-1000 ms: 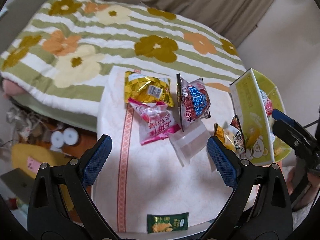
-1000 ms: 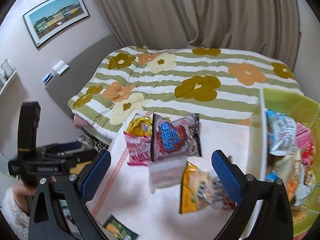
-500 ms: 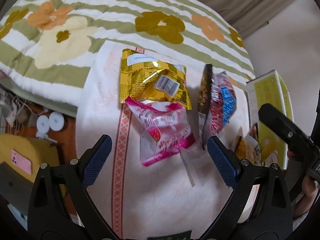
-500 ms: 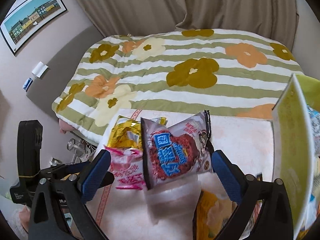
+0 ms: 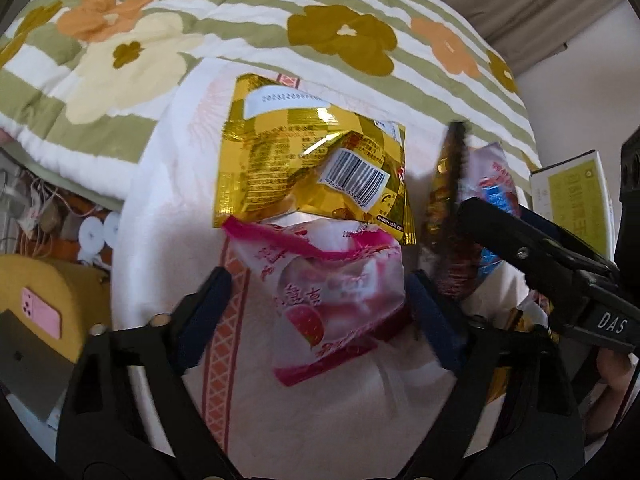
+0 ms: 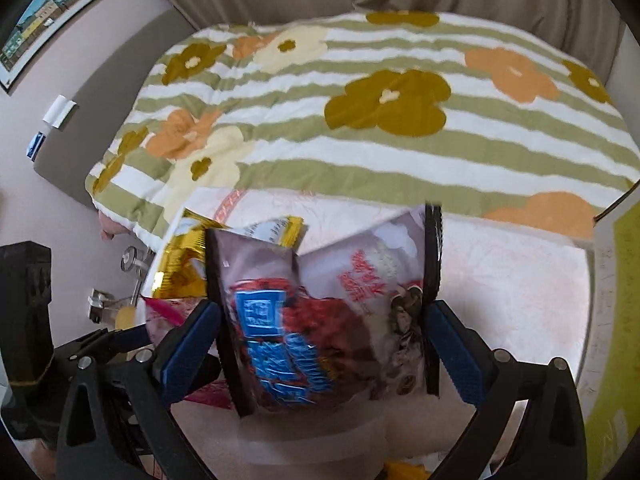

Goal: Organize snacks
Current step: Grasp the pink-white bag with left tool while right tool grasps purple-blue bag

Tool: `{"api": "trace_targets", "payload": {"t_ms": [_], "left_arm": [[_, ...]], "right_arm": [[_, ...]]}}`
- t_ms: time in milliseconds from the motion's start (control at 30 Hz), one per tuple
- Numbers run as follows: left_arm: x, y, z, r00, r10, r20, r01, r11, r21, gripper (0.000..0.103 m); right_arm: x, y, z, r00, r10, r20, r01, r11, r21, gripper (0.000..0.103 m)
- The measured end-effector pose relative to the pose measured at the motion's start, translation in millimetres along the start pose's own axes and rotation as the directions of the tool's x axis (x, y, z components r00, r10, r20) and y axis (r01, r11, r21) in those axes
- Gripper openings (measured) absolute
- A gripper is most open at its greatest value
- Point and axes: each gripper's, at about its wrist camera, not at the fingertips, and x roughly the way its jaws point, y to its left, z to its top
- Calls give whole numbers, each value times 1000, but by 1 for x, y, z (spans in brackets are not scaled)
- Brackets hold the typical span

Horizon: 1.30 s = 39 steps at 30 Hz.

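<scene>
A pink strawberry snack bag (image 5: 332, 292) lies on the white cloth (image 5: 168, 184), below a gold foil bag (image 5: 312, 156). My left gripper (image 5: 320, 280) hangs low over the pink bag. Its jaws are closing, one blue pad at each side edge of the bag, and I see no firm squeeze. A red and blue snack bag (image 6: 320, 320) stands tilted on the cloth, seen edge-on in the left wrist view (image 5: 480, 208). My right gripper (image 6: 320, 312) is open and straddles this bag, its pads close to the bag's dark side seams.
A yellow-green box (image 5: 576, 196) stands at the right, its wall (image 6: 616, 320) close to my right gripper. An orange bag (image 5: 528, 320) lies near it. The flowered quilt (image 6: 380, 100) covers the bed behind. The cloth's left edge drops to cluttered floor with a pink phone (image 5: 40, 316).
Both grippers have come down and forward over the snacks. The left jaws have narrowed around the pink bag. The red and blue bag now sits between the right pads.
</scene>
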Motion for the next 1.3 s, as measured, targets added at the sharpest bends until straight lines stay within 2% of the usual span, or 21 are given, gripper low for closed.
{"api": "trace_targets", "payload": {"t_ms": [200,267,333,433,533,767,1000,1100,1167,1300], "left_arm": [[7,-7,-1,999,35,13,-35,999,25,79],[7,-11,-2,998,64,25,-65,997,48,70],[7,-14,-1,998,60,31,-62,996,68,53],[7,-19,-2,996,83,37,-86,992,93,50],[4,-19,-3,996,76,39,-79,992,102,46],[-12,-13,-11,996,82,43,-86,991,99,44],[-23,-3,-18,997,67,48,-70,994,84,44],[-27,-1,-21,997,61,49,-65,994,86,44],[-30,0,-20,997,57,52,-61,994,89,44],[-39,1,-22,997,50,66,-57,994,99,44]], "right_arm": [[11,3,3,999,10,-46,-12,998,-55,102],[14,4,6,999,9,-52,-13,997,-73,102],[16,5,7,998,8,-57,-13,996,-94,102],[22,11,10,997,-10,-76,-1,989,-148,103],[25,15,12,997,-14,-82,-2,983,-184,103],[27,17,14,996,-7,-86,-13,973,-233,103],[26,23,8,999,-24,-46,11,961,-278,102],[21,23,5,999,-29,-24,21,964,-264,95],[15,23,2,1000,-26,-3,24,969,-247,86],[6,20,-1,1000,-18,23,23,979,-205,81]]}}
